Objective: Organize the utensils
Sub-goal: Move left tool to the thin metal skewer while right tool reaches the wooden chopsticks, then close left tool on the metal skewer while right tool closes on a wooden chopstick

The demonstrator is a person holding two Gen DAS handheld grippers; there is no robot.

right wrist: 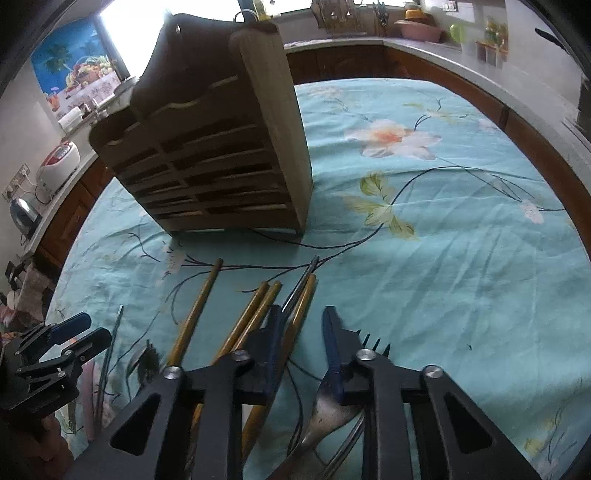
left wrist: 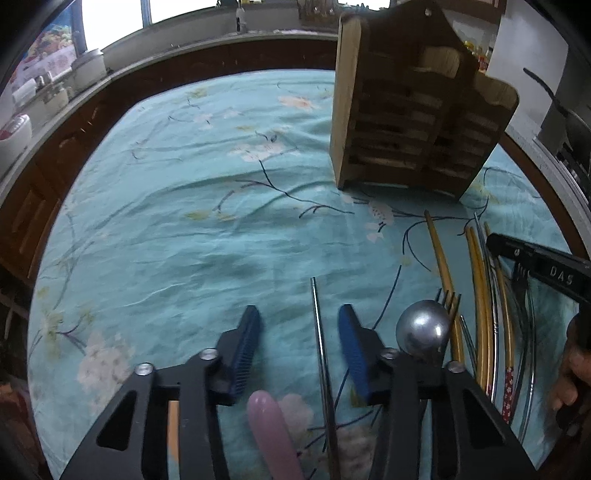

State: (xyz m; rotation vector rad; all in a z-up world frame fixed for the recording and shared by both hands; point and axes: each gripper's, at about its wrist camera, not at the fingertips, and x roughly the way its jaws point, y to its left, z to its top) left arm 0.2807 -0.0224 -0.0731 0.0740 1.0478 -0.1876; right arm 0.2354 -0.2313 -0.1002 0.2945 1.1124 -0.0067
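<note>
A teal floral cloth covers the desk. Dark wooden cabinets under a pale counter ring it. Daylight glares through the window beside a fruit poster.

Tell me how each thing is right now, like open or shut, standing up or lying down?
Left gripper, open, around a metal chopstick without pinching it.
Right gripper, open a little, nothing pinched.
Wooden holder, standing upright.
Yellow chopsticks, lying flat on the cloth.
Fork, lying flat.
</note>
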